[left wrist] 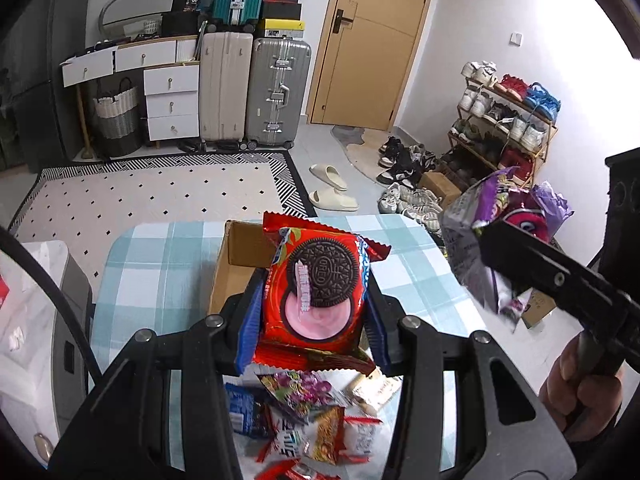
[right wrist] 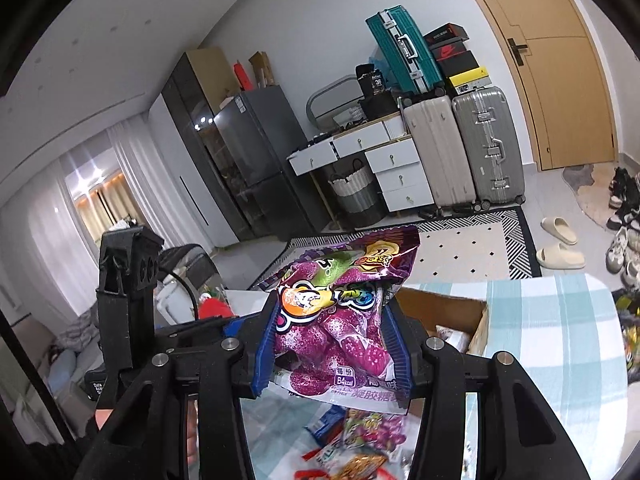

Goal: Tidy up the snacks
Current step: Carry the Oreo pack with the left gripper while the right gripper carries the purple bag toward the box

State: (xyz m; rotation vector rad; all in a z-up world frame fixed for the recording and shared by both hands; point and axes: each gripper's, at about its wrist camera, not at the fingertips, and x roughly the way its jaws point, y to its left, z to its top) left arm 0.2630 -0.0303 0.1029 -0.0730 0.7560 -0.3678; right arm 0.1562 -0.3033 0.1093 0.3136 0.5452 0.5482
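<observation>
2 labels: "OREO" on red packet (left wrist: 316, 288), perhaps "64kcal" on purple bag (right wrist: 340, 332).

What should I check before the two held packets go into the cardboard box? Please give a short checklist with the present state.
1. Left gripper closed on the red Oreo packet: ok.
2. Right gripper closed on the purple gummy bag: ok.
3. Cardboard box open at the top: ok.
4. Free room inside the box for both packets: cannot tell; something already lies inside.
5. Both packets lifted clear of the loose snack pile: ok.
6. The two grippers apart from each other: ok.
</observation>
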